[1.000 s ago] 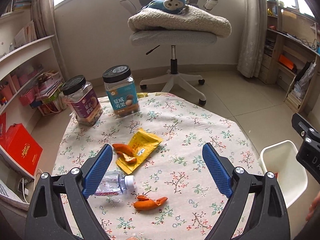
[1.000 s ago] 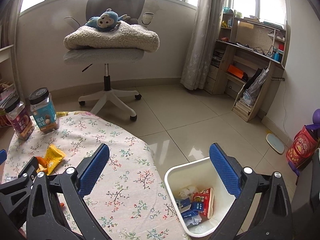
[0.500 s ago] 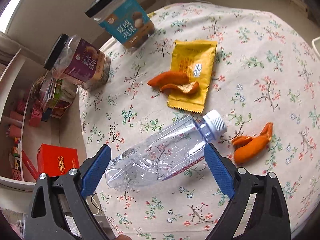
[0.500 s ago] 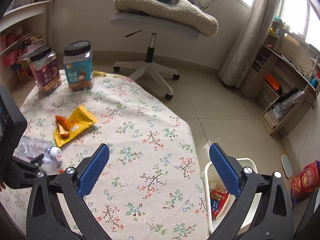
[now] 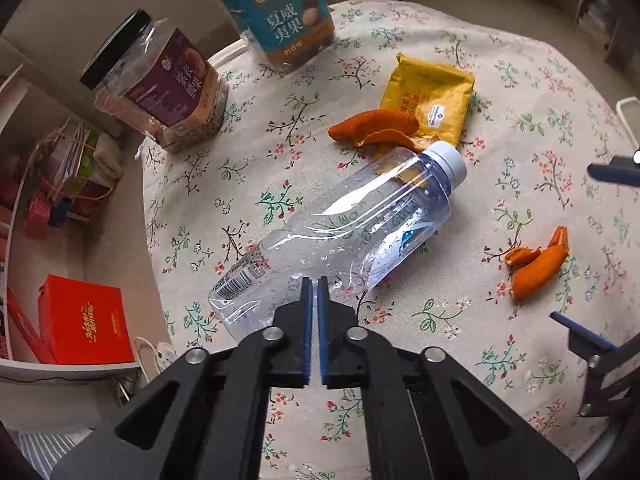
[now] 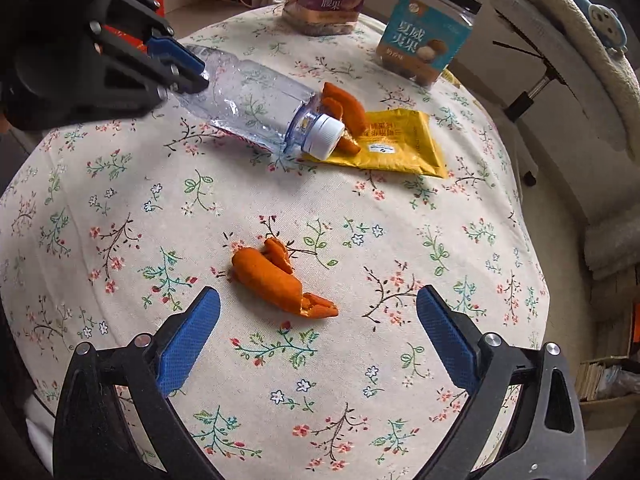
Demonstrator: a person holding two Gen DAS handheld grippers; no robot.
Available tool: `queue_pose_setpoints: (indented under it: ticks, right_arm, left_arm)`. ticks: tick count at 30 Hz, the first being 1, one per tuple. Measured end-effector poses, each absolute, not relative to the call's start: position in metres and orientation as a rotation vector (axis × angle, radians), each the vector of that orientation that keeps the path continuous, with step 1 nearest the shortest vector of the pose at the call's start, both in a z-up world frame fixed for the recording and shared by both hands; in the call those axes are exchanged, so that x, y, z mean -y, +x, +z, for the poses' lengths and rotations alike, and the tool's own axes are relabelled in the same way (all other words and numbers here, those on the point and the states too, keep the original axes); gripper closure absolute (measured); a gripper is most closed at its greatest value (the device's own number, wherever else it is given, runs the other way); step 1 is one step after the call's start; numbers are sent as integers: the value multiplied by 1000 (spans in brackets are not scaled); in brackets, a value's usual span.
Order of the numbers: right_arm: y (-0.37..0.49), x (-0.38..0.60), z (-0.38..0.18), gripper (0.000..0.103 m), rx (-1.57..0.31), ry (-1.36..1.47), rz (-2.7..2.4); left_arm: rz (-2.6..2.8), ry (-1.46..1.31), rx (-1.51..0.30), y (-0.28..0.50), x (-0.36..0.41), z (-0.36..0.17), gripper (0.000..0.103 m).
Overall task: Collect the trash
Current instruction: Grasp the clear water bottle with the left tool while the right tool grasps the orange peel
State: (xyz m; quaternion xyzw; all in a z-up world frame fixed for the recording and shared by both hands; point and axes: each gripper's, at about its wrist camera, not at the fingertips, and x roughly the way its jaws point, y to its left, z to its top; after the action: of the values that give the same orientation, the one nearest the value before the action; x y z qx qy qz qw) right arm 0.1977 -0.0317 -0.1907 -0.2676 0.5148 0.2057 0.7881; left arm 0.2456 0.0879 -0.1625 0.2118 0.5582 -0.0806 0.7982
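Bottle (image 5: 340, 228) pickup is the step in hand — the left gripper (image 5: 314, 280) has its jaws nearly together, pinching the bottle's crumpled base, cap end pointing away from it. The right gripper (image 6: 318, 312) hangs wide open and empty, an orange peel (image 6: 280, 276) lying just ahead between its fingers. Next, likely: lift the bottle clear and close on that peel. Counted: one bottle, one yellow wrapper (image 5: 430, 96), two peel clusters, two jars.

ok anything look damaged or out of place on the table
The clear plastic bottle lies on its side, its base end crushed flat where the left tool pinches it. Orange peel and a yellow wrapper litter the floral tablecloth.
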Motion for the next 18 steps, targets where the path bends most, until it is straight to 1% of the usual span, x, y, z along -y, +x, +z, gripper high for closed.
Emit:
queue_pose_setpoints:
  ticks: [2,4,6,7,8,9,10,11,12,13,14,18]
  right_arm:
    - [203,29,-200,23,-1159,-557,446]
    - [203,24,-206,24,-1171,-560,450]
    - [203,23,-208,28,-1172,-550,457]
    - [204,23,-207,36,-1176,-527,472]
    - [205,23,-207,49,-1183,-497,492]
    - [205,23,-205,59,-1190,-472,506]
    - [207,24,-204,74,-1194,-459,498]
    - [209,23,-205,79,-1200,-447,491]
    - [209,25,-204,80,-1208,-428,489]
    - [210,29,-203,82,-1216,-408,485]
    - [210,32,-201,83,-1222,-390,477]
    - [215,54,-193,83,-1243,-291,433]
  left_arm:
    - [-172,417,-1199,245,-97,-159,103]
    - [-166,419,-1206,245,-105,-162,102]
    - [-142,435,-1211,246,-110,-165,102]
    - [-136,434,-1209,245,-110,-165,101]
    - [-137,423,-1207,245,-111,-163,101]
    - [-140,413,-1203,247,-111,-161,98]
    - [-141,407,-1195,248,-111,-157,94]
    - [-142,404,-1183,251,-109,-154,74]
    - [-145,402,-1169,253,-106,-150,46]
    - [-148,404,-1151,253,-103,-146,34]
    - [-155,409,-1130,255,-99,-142,29]
    - [-175,460,-1120,260,-80,-142,29]
